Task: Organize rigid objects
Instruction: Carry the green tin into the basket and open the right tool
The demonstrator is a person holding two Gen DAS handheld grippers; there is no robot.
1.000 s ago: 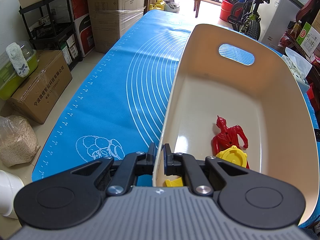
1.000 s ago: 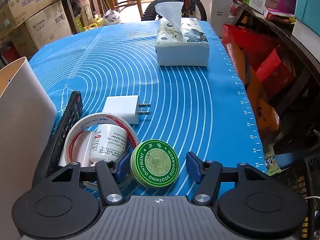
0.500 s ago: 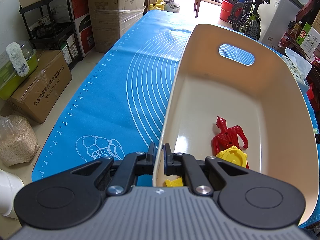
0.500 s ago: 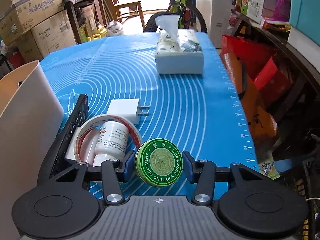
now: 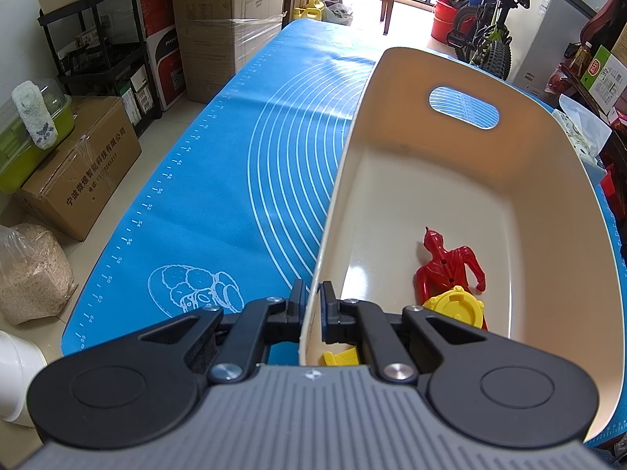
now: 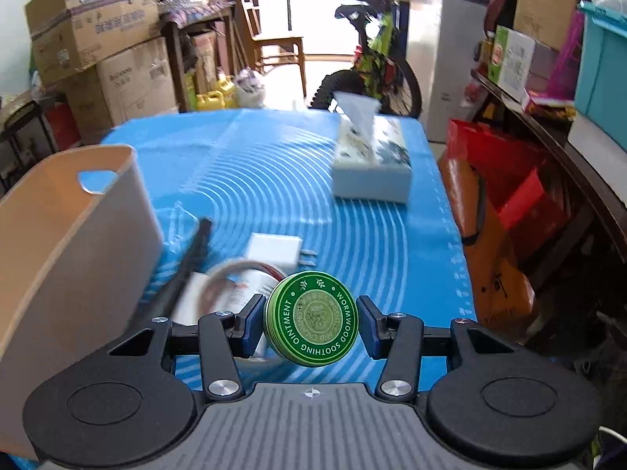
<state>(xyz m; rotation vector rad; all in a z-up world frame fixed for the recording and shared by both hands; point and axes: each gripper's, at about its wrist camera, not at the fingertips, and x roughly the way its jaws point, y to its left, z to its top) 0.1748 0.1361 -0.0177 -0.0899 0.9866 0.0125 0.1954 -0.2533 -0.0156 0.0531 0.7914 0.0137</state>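
Lifting off the blue mat (image 6: 274, 164), your right gripper (image 6: 311, 323) now carries the green ointment tin (image 6: 311, 319) clamped between its blue pads, the tin sitting low in the middle of the right wrist view with its lettered lid tilted up toward the camera. A second ago that tin lay flat on the surface with the pads standing clear on either side; since then the jaws have just been closing onto it, and the view has swung up so the tape roll (image 6: 235, 274), the white bottle inside it, the white charger (image 6: 276, 248) and the black remote (image 6: 184, 262) have slid down and left behind the tin, blurred. The tissue box (image 6: 372, 164) now sits at centre right of the frame rather than near the top. Your left gripper (image 5: 311, 305) has not shifted: its jaws are pinched narrow on the near wall of the cream bin (image 5: 548, 203), as before. Inside the bin, lower right of the left wrist view, the red figure (image 5: 446, 262) and the yellow toy (image 5: 454, 307) lie where they were.
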